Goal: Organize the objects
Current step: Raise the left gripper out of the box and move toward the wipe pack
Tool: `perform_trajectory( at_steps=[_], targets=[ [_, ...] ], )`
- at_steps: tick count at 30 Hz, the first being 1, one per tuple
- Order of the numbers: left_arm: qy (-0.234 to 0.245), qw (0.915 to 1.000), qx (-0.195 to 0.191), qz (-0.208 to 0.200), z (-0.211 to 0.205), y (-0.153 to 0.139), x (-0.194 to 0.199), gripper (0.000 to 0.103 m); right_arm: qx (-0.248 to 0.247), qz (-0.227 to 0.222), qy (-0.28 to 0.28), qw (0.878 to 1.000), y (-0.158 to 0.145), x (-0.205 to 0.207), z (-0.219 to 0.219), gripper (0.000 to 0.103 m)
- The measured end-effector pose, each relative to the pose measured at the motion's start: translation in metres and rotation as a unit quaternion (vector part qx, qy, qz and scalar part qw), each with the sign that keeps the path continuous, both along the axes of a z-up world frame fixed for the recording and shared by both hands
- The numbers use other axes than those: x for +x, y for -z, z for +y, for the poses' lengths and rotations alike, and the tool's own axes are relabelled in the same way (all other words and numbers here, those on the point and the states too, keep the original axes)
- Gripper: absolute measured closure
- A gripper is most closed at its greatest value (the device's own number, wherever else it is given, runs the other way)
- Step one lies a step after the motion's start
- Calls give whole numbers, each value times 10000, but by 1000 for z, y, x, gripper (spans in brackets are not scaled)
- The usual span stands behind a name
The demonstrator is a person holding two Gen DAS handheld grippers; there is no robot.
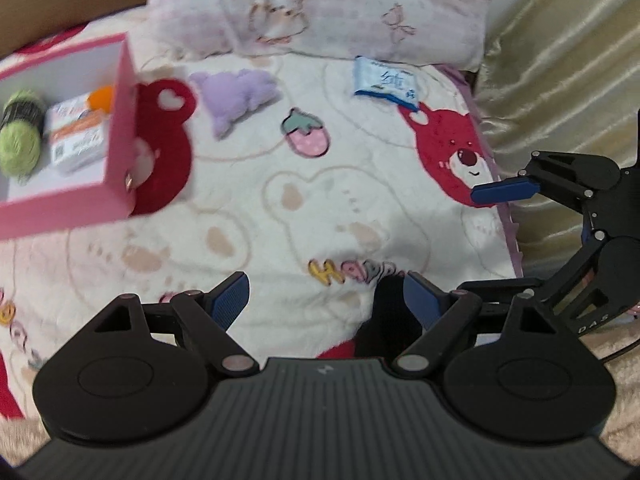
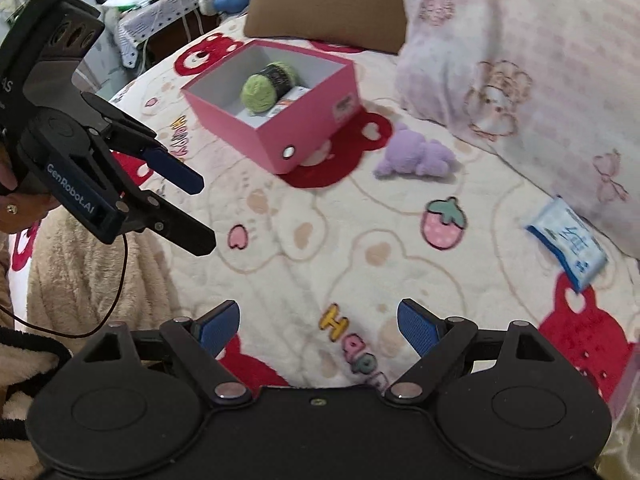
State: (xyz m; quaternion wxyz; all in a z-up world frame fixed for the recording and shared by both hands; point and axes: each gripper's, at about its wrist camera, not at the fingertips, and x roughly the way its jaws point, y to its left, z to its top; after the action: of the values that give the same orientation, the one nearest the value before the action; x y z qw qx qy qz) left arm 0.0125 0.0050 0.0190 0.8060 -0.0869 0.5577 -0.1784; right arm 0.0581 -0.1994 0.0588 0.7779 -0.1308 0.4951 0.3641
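An open pink box (image 1: 120, 128) (image 2: 304, 128) stands on the bear-print blanket. It holds a green yarn ball (image 1: 20, 140) (image 2: 260, 92), a small white and orange carton (image 1: 76, 136) (image 2: 292, 100) and something orange (image 1: 102, 96). Just right of the box lies a purple plush toy (image 1: 236, 96) (image 2: 416, 156). A blue and white tissue packet (image 1: 386, 82) (image 2: 568, 248) rests by the pillow. My left gripper (image 1: 326, 300) (image 2: 202, 214) hangs open over bare blanket, well short of the toy. My right gripper (image 2: 320, 320) (image 1: 480, 240) is open and empty beside it.
A pink printed pillow (image 1: 320, 4) (image 2: 520, 60) lines the far edge of the bed, with a brown cushion (image 2: 328, 0) behind the box. Golden fabric (image 1: 560, 60) drapes along the right side. A person's fluffy beige sleeve (image 2: 80, 272) is at the left.
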Motion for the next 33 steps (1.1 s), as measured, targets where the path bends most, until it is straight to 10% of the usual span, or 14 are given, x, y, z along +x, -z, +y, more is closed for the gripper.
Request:
perform_trajectory(
  at_steps=[19, 33],
  targets=[
    [560, 9977, 167, -343, -72, 30, 91, 20, 358, -486, 1331, 9893, 41, 53, -84, 15],
    [368, 9979, -94, -531, -95, 72, 155, 21, 654, -1138, 2470, 9601, 88, 102, -127, 15]
  ],
)
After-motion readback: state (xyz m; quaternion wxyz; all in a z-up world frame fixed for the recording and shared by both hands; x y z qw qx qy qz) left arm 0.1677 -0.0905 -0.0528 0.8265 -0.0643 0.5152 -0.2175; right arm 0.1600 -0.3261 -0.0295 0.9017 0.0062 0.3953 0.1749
